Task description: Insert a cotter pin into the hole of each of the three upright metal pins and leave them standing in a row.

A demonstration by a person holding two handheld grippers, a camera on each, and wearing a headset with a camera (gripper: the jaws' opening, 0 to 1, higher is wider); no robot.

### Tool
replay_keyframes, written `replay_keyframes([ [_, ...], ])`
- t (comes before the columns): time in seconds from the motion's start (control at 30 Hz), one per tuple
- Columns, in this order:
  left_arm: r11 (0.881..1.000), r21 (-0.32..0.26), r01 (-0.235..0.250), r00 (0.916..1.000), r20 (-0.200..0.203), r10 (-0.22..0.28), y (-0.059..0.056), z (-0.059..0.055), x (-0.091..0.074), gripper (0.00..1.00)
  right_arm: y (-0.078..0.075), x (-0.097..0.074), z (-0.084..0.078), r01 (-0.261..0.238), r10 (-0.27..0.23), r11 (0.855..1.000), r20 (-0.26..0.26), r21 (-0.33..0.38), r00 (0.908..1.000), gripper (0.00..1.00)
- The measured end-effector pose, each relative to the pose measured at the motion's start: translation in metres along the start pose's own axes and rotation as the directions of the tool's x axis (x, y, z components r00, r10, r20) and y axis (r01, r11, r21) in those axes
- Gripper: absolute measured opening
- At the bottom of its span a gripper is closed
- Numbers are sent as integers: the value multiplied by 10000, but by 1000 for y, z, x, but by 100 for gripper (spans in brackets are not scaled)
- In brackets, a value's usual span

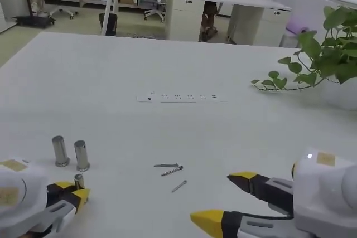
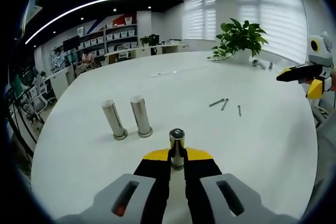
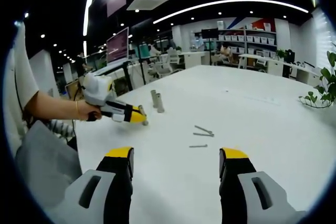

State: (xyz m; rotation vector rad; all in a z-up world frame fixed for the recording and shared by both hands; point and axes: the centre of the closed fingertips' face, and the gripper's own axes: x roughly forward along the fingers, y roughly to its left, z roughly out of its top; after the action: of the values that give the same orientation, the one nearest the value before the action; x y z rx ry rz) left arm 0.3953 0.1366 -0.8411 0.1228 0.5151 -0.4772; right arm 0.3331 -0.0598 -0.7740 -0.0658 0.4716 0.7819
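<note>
Left tongs (image 1: 77, 193), head view, are closed on one upright metal pin (image 1: 79, 181) at the near left of the smooth white table (image 1: 184, 59). Two more pins (image 1: 81, 155) stand free just beyond it, side by side. Right tongs (image 1: 215, 196) hover at the near right, yellow tips spread wide and empty. Between the two lie three thin cotter pins (image 1: 170, 169) — flat on the table, a touching pair running roughly left to right and a loose one slanting just nearer, all closer to the right tongs.

Left gripper view: the yellow tips grip the metal pin low on its polished, cylindrical shaft. The free pins to its left show flanged feet, and the cotter pins lie off to the far right.

Right gripper view: jaws stand wide apart with the wiry cotter pins ahead — likely this hand's pickup. No cross-hole in the metal pin can be made out from here.
</note>
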Motion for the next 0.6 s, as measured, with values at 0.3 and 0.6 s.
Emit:
replay_keyframes([
  [0.3, 9999, -113, 21, 10000, -22, -21, -18, 2, 4, 7, -1, -2, -2, 44, -44, 10000, 6, -56, 10000, 67],
  [0.6, 9976, 324, 615, 9981, 2, -615, -47, 4, 10, 7, -3, -3, -2, 122, -122, 9999, 23, -86, 9999, 67],
])
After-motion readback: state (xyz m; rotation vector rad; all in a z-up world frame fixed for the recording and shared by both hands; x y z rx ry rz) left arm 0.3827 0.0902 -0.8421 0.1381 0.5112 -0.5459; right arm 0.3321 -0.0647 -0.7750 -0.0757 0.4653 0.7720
